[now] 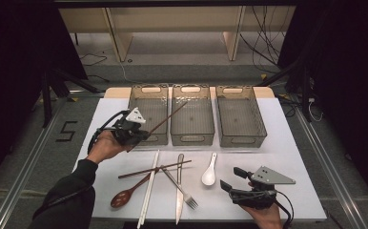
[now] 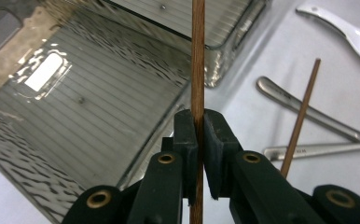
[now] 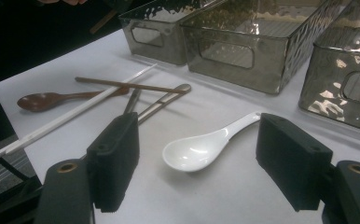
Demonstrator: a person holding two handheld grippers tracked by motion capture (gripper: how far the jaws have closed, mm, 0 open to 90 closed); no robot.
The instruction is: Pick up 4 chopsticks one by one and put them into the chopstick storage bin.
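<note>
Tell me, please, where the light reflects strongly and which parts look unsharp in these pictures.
Left gripper view: bright glare on the bin floor, and the brown chopstick is soft near its top. Right gripper view: the white spoon shines, and the jaws are blurred. High view: dim surroundings, evenly lit table.

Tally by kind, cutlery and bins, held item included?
Brown chopsticks: 2, one held, one on the table
White chopsticks: 2
Brown spoon: 1
White spoon: 1
Fork: 1
Knife: 1
Clear bins: 3
Total: 11
</note>
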